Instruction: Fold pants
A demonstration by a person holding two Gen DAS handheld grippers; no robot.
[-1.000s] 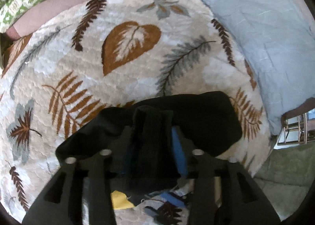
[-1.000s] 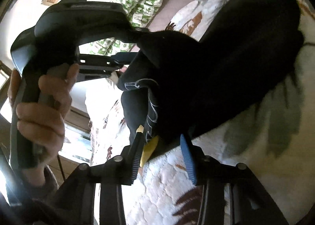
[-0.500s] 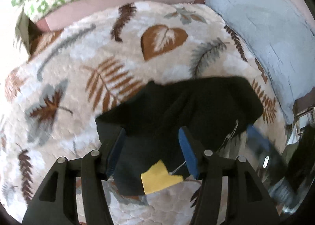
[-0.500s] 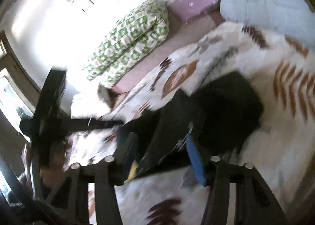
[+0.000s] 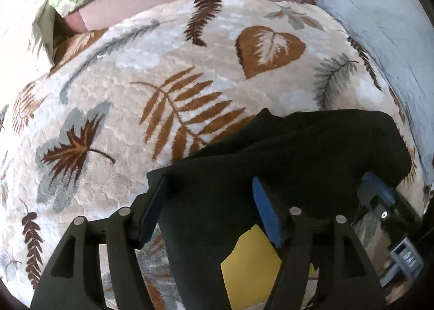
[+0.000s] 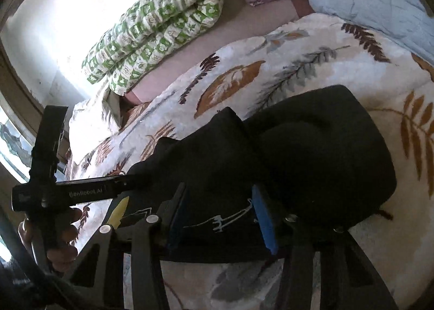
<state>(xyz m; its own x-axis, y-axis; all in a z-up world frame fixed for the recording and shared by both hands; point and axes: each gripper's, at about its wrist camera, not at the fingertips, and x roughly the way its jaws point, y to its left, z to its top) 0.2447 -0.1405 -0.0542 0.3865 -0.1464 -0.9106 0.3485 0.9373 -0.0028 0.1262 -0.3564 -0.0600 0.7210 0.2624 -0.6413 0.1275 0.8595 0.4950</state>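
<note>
A second ago I had the pants [image 5: 312,152] pinched and lifted; now both my left gripper [image 5: 208,206] and right gripper [image 6: 219,212] stand wide open, holding nothing, the pants lying bunched, seemingly folded, on the blanket [image 5: 122,98].

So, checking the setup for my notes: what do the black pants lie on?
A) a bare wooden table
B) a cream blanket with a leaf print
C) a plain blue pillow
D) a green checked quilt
B: the black pants rest on the cream blanket with a leaf print.
</note>
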